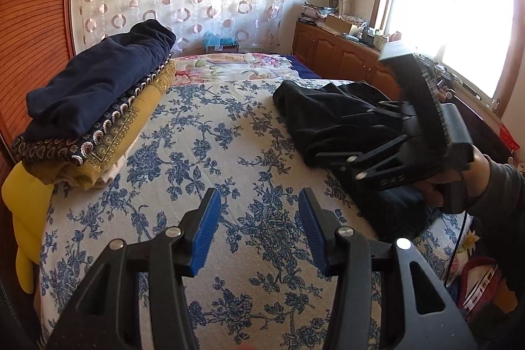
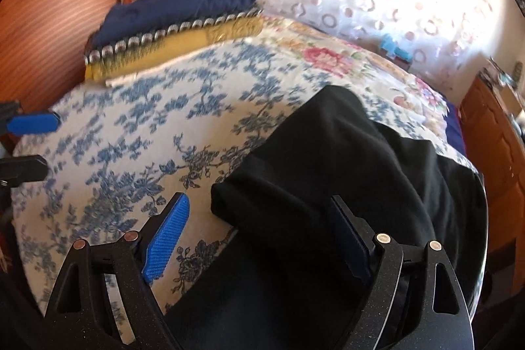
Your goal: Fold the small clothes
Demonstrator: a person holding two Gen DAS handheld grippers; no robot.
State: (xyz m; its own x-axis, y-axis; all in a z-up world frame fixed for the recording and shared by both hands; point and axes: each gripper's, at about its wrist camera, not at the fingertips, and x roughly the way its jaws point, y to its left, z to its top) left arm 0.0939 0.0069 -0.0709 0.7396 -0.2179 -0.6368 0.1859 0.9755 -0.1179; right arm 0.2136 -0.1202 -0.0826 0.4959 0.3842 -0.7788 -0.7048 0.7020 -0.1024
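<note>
Black garment (image 2: 344, 159) lies crumpled on the right side of the bed (image 1: 213, 133), over the blue-flowered cover. Right gripper (image 2: 262, 238) is spread wide just above its near edge, the cloth between and under the blue pads, nothing pinched. Left gripper (image 1: 259, 228) hovers apart over bare cover, jaws parted and empty. Folded navy and mustard clothes (image 1: 98, 94) are stacked by the headboard (image 1: 29, 31).
</note>
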